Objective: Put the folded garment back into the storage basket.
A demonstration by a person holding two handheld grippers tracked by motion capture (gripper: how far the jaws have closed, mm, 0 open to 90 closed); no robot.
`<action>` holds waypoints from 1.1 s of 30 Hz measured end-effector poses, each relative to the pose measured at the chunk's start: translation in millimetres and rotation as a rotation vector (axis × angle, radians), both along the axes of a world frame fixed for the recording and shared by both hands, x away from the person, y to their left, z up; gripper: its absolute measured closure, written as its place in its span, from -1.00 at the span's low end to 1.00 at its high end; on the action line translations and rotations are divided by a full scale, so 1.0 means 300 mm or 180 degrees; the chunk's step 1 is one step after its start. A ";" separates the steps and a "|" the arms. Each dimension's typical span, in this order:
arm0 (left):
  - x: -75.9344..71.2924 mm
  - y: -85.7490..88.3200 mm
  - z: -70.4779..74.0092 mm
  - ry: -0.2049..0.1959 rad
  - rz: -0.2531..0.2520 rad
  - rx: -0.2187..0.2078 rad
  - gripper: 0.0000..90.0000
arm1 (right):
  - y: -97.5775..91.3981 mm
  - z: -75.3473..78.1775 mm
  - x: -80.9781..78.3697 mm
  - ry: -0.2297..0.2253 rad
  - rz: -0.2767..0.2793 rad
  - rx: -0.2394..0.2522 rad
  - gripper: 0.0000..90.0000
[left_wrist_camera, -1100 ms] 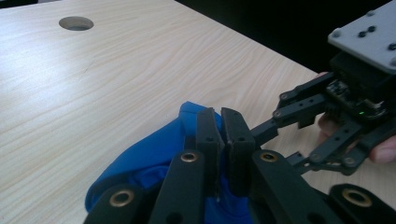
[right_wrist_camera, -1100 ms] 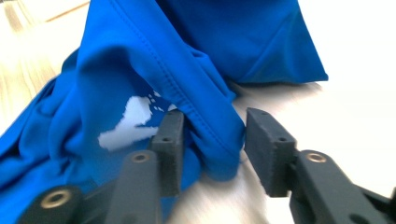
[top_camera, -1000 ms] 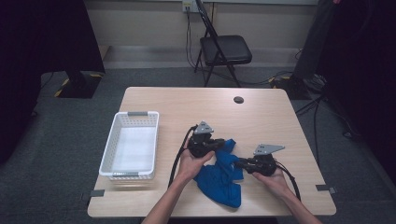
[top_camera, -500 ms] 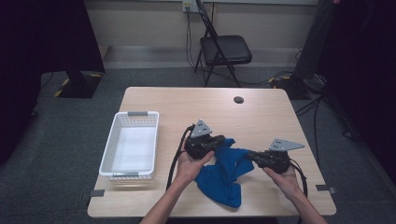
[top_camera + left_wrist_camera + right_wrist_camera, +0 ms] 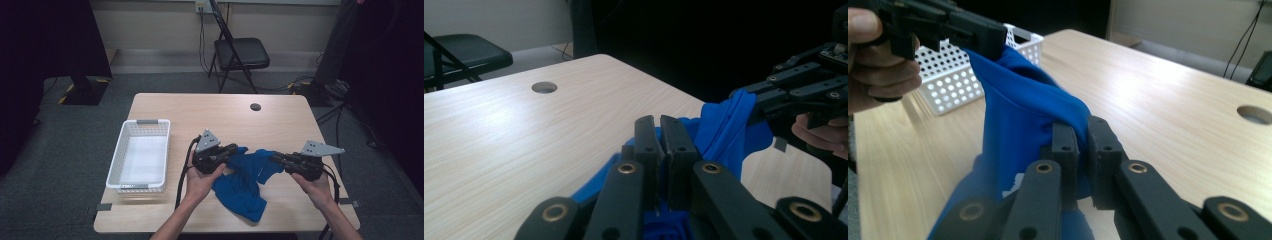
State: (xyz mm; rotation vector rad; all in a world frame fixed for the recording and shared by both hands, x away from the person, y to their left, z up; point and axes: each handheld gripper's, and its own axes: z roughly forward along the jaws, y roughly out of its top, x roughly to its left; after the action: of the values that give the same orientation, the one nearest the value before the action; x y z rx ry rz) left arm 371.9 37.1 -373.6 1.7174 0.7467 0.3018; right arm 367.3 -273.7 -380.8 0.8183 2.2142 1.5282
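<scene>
1. We had both the left gripper (image 5: 234,150) and right gripper (image 5: 276,159) clamped on the blue shirt (image 5: 242,182), low centre of frame.
2. We judged the thin fabric could slip free if we pulled apart too hard.

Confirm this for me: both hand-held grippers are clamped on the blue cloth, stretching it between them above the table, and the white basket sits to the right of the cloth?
Not quite. The white basket sits to the left of the blue cloth, as the high view shows. The rest holds: the left hand-held gripper and right hand-held gripper are both clamped on the cloth, stretching it above the table.
</scene>
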 end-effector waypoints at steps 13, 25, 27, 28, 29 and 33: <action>-0.090 0.010 -0.052 0.0148 -0.0132 0.0040 0.91 | -0.011 0.025 -0.074 -0.0036 0.0139 -0.0079 0.88; -0.045 0.051 -0.168 0.0314 -0.0190 0.0131 0.66 | -0.012 -0.201 -0.146 0.0411 0.0293 -0.0390 0.88; -0.030 0.055 -0.171 0.0329 -0.0205 0.0142 0.62 | -0.014 -0.215 -0.155 0.0432 0.0316 -0.0410 0.88; -0.023 0.055 -0.176 0.0337 -0.0227 0.0140 0.58 | -0.016 -0.225 -0.158 0.0452 0.0317 -0.0412 0.88; -0.014 0.053 -0.182 0.0359 -0.0244 0.0156 0.54 | -0.018 -0.233 -0.161 0.0471 0.0345 -0.0426 0.87; 0.013 0.024 -0.216 0.0411 -0.0331 0.0281 0.46 | -0.019 -0.263 -0.181 0.0529 0.0436 -0.0578 0.87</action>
State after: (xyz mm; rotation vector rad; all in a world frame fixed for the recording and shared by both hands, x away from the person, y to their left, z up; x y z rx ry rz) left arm 375.7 44.3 -438.3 1.8661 0.7439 0.1553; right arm 313.1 -279.4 -459.8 0.7766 2.5335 1.3339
